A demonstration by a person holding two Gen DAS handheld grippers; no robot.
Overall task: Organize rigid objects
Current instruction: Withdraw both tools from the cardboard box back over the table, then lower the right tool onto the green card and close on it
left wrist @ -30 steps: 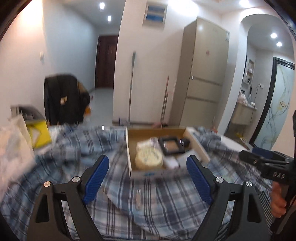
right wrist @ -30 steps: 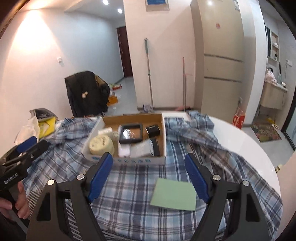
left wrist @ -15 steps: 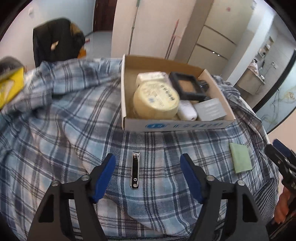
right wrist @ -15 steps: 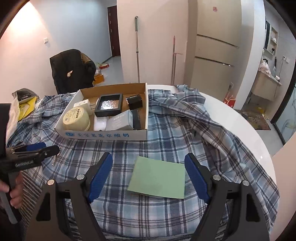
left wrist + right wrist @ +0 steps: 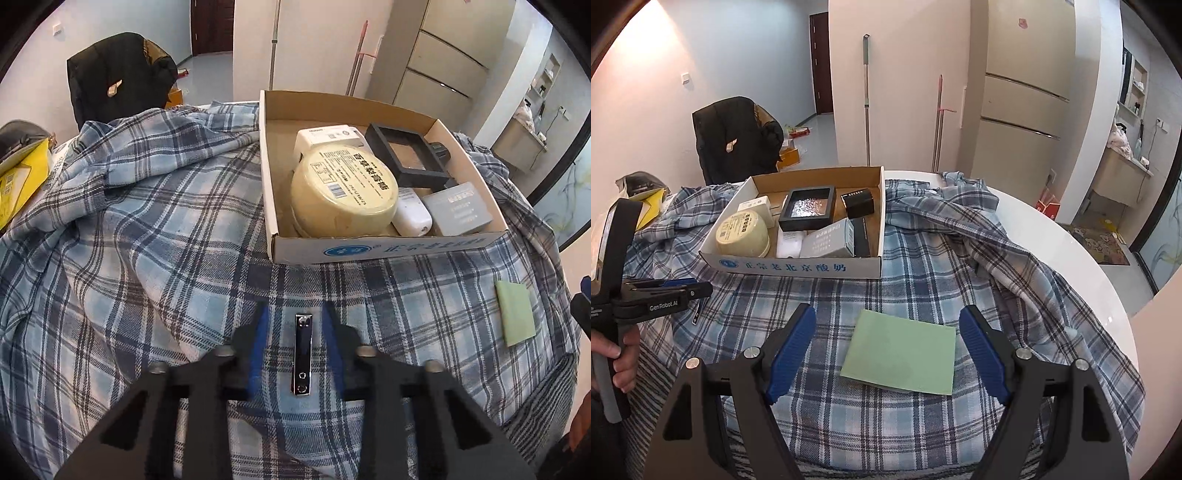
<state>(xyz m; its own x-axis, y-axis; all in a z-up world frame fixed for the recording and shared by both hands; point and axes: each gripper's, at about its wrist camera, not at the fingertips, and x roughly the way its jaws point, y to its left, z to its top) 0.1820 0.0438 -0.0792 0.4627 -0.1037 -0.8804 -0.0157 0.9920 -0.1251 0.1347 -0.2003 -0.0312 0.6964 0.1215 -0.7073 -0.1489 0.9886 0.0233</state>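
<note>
A metal nail clipper [image 5: 302,353] lies on the plaid shirt [image 5: 155,236], and my left gripper [image 5: 295,325] has its fingers close on either side of it, narrowed but with gaps still showing. In the right wrist view the left gripper [image 5: 687,290] hovers low over the clipper [image 5: 698,314]. A cardboard box [image 5: 384,247] behind it holds a round yellow tub [image 5: 343,192], a black frame [image 5: 402,151] and small boxes. My right gripper [image 5: 886,343] is open, with a green flat card [image 5: 901,356] lying between its fingers on the shirt.
The shirt covers a round white table [image 5: 1052,236]. A yellow bag [image 5: 18,177] sits at the left edge. The box [image 5: 798,264] stands mid-table. A chair with a dark jacket [image 5: 735,136] stands behind the table.
My left gripper has dropped down over the nail clipper and its fingers have narrowed around it. My right gripper has moved closer to the green card and stays open.
</note>
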